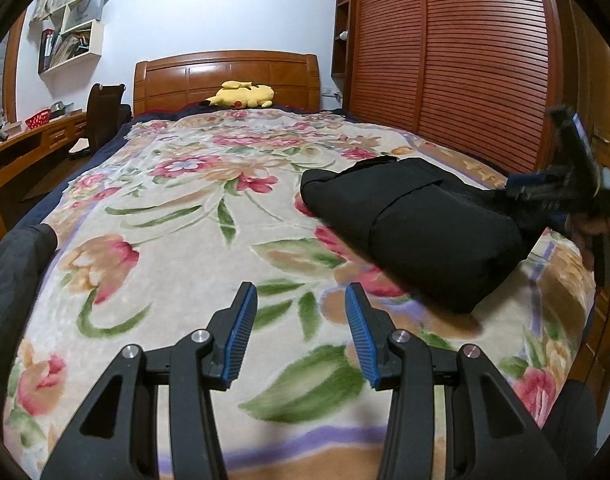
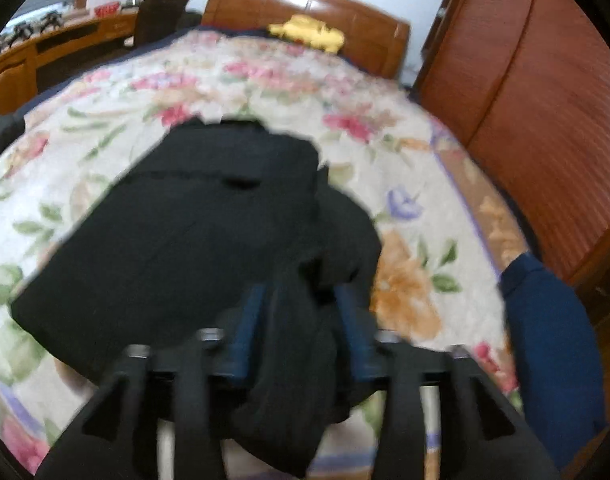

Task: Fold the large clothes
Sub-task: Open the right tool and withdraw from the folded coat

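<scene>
A black garment (image 1: 417, 228) lies folded into a thick bundle on the right side of the flowered blanket (image 1: 177, 240). My left gripper (image 1: 301, 292) hovers open over the blanket, near the bed's foot, with nothing between its blue pads (image 1: 241, 332). In the right wrist view the garment (image 2: 185, 232) spreads ahead, and a loose bunched part of it runs back between the jaws of my right gripper (image 2: 301, 300). Those jaws stand apart and the picture is blurred. The left wrist view shows the right gripper (image 1: 517, 194) at the garment's right end.
A yellow plush toy (image 1: 241, 96) rests by the wooden headboard (image 1: 225, 72). A slatted wardrobe (image 1: 465, 60) lines the right side, a desk (image 1: 25, 144) and chair the left. Dark blue fabric (image 2: 545, 340) hangs at the bed's right edge. A grey sleeve (image 1: 13, 264) shows at left.
</scene>
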